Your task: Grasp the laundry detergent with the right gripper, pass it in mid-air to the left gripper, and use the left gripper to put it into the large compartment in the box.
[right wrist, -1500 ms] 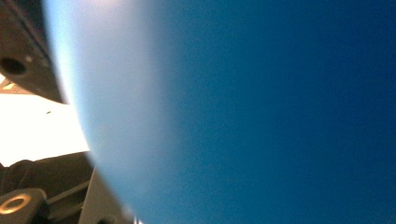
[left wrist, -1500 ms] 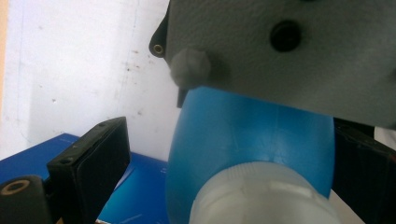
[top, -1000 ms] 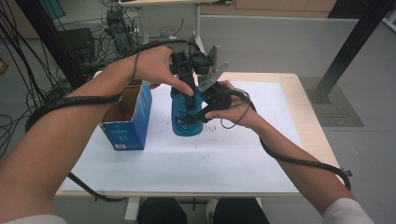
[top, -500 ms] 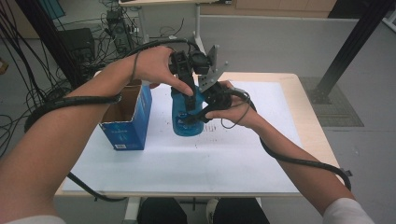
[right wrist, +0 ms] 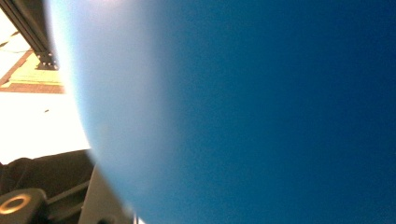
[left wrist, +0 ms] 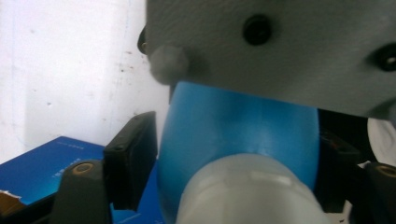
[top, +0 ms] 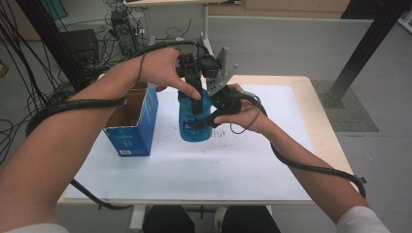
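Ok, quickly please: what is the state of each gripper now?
Left gripper: its jaws have just been closing around the top of the blue bottle; whether the pads press on it cannot be told.
Right gripper: shut on the blue bottle's body.

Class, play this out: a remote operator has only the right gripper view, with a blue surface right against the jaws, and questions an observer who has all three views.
Operator: What is that blue surface?
Observer: A blue bottle upright on the table, with the right gripper clamped on its body.
Operator: And the other gripper?
Observer: The left gripper comes from above. Its jaws have just been closing on the bottle's shoulder, below the white cap.
Operator: Anything nearby?
Observer: An open blue box stands beside the bottle.
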Motion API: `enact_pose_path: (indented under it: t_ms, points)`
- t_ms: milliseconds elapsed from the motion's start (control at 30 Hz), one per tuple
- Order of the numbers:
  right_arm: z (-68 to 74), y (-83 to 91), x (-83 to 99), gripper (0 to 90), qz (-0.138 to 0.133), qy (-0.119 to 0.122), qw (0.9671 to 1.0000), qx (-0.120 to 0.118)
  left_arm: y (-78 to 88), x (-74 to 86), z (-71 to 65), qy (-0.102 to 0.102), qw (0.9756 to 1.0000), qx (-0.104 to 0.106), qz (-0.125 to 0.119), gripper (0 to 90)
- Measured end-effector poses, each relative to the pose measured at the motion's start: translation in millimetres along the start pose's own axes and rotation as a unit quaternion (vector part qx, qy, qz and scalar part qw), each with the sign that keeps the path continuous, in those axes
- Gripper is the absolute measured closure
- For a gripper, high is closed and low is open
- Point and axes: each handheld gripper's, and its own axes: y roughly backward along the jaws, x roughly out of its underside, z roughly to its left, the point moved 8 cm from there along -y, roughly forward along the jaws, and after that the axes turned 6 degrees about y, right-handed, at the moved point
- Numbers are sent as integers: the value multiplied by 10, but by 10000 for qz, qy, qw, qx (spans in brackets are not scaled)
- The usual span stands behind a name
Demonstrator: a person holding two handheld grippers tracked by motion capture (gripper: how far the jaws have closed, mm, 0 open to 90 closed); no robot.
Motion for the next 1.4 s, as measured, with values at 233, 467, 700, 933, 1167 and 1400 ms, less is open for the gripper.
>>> enact_pose_path:
  t_ms: [233,467,700,933,1167,1400]
  points:
    - [0,-5,12,433,-9,15,10000,-23,-5,-1,-18,-61,10000,61,37,360]
    - [8,-13,17,432,-21,24,10000,-53,-12,-2,-24,-61,9999,21,82,364]
    - [4,-9,21,432,-3,28,10000,-48,-18,-6,-24,-64,9999,-14,98,365]
    - [-11,-13,41,431,-9,41,10000,13,-32,-23,-17,-96,9999,-34,105,365]
    - [-22,-13,48,430,6,36,10000,6,-40,-23,-8,-103,9999,-35,77,366]
    - [-16,-36,48,428,26,52,10000,-27,-54,-14,-14,-116,9999,-25,113,368]
